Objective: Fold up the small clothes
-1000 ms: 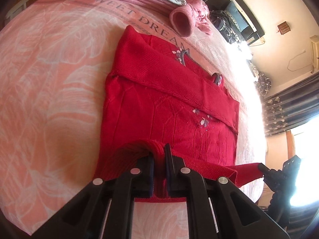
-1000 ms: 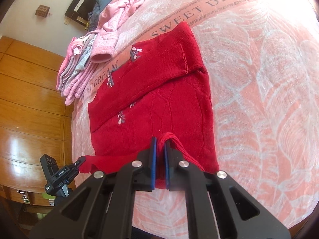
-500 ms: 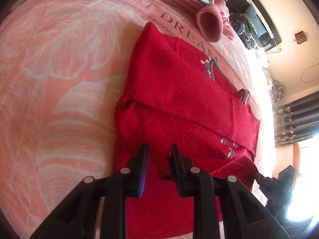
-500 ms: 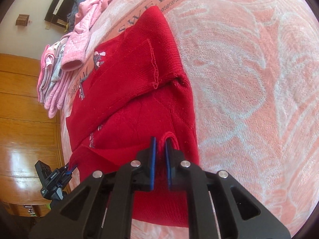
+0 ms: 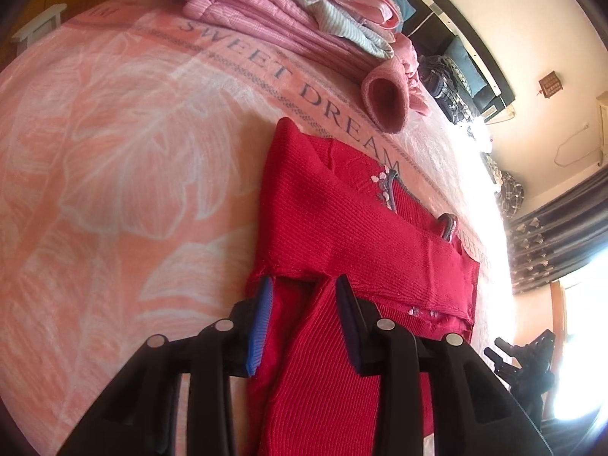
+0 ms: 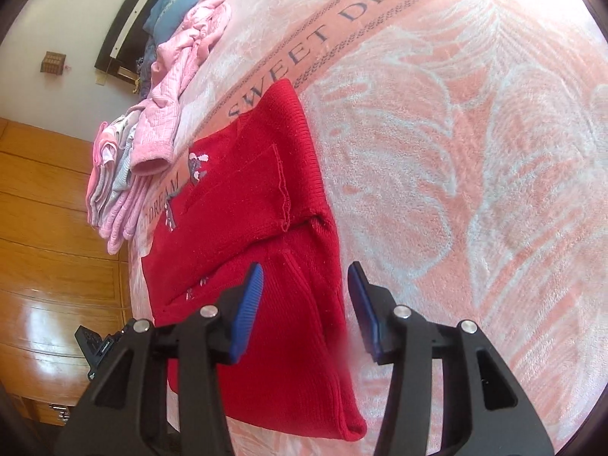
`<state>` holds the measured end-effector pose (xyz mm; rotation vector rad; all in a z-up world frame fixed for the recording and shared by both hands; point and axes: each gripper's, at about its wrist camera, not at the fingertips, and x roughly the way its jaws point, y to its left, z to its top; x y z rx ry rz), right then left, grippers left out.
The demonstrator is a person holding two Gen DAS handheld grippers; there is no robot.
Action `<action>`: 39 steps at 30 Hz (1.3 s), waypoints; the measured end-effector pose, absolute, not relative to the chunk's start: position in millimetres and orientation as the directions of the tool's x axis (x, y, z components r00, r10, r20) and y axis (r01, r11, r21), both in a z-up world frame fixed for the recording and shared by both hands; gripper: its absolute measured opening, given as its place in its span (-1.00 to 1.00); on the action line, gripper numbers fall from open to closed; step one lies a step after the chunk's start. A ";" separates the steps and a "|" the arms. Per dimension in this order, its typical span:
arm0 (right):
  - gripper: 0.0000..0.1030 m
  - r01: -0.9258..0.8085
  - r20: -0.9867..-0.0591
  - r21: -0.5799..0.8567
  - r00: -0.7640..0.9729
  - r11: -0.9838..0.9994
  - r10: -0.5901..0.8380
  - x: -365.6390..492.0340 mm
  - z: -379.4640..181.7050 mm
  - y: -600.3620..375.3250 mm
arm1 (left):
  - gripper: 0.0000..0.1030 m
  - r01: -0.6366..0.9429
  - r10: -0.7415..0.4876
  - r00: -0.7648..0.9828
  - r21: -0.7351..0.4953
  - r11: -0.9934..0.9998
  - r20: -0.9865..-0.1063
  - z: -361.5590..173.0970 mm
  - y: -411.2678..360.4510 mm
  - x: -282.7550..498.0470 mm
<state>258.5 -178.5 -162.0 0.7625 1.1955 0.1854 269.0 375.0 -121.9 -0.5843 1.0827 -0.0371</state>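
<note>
The red sweater [image 5: 364, 250] lies just ahead of and under both spread, empty grippers, its long axis crosswise to the fingers. The left gripper [image 5: 302, 323] straddles one folded corner, the right gripper [image 6: 304, 304] the opposite corner (neither looks nearer).

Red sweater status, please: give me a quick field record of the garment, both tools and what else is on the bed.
garment: red sweater, lying on the pink blanket, sleeves folded across, bottom part folded up over the body
left tool: open, fingers either side of the folded fabric, gripping nothing
right tool: open, over the sweater's right edge, gripping nothing
blanket text: SWEET DREAM
other clothes: pink clothes pile beyond the sweater, apart from it
fold state: looks just released, not yet compact
</note>
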 end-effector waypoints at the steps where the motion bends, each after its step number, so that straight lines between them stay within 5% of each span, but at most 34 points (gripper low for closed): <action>1: -0.10 0.252 -0.770 0.618 0.383 0.744 0.510 258.5 -162.2 -178.1 | -0.26 -0.228 -0.304 0.474 -0.449 0.864 -0.826 -122.2 368.3 271.1; 15: -0.10 0.203 -0.800 0.574 0.348 0.794 0.489 264.5 -168.6 -156.3 | -0.19 -0.074 -0.232 0.348 -0.274 0.959 -0.908 -156.6 315.5 287.1; 18: -0.10 0.193 -0.812 0.554 0.343 0.810 0.473 265.1 -170.7 -153.5 | -0.26 -0.061 -0.217 0.365 -0.255 0.965 -0.906 -157.5 312.3 287.5; 20: -0.10 0.165 -0.815 0.545 0.337 0.822 0.472 266.2 -170.7 -148.6 | -0.63 -0.050 -0.231 0.373 -0.268 0.962 -0.899 -155.2 311.6 288.0; 23: -0.09 0.107 -0.816 0.536 0.318 0.837 0.482 269.1 -169.2 -139.6 | -0.87 -0.023 -0.265 0.389 -0.297 0.955 -0.882 -149.3 310.2 286.7; 30: -0.09 -0.004 -0.823 0.501 0.308 0.866 0.477 277.3 -161.9 -121.8 | -0.90 -0.007 -0.374 0.459 -0.425 0.905 -0.806 -128.8 320.2 285.9; 39: -0.11 -0.054 -0.876 0.412 0.253 0.910 0.412 287.3 -178.4 -95.7 | -0.90 -0.055 -0.363 0.426 -0.424 0.904 -0.829 -146.2 325.7 289.6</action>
